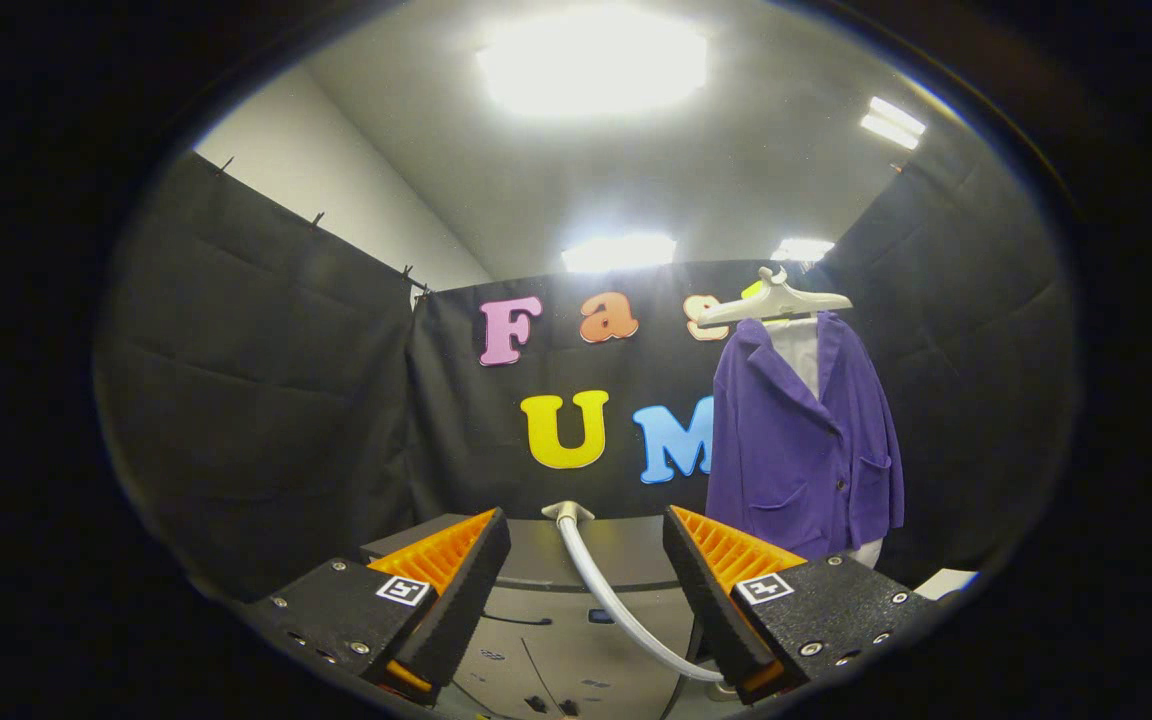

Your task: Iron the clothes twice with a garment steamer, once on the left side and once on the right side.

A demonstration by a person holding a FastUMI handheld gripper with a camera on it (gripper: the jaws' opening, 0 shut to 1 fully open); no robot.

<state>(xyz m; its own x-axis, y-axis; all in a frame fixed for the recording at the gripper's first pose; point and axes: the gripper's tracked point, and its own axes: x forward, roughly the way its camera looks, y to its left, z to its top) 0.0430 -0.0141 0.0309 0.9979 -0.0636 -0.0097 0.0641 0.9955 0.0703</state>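
A purple jacket [804, 440] hangs on a pale hanger [774, 302] against the booth wall, beyond and to the right of my right finger; a white lining shows at its collar. My gripper [586, 560] is open, its fingers spread wide with nothing pressed between them. A white steamer hose [608, 590] rises from a fitting [567, 512] on the grey steamer base [576, 625] and curves down between my fingers toward the right one. The steamer's head is hidden.
Black cloth walls close the booth on the left, back and right. Bright ceiling lights [594, 62] glare overhead. A small white object [944, 582] lies low on the right, past the right finger.
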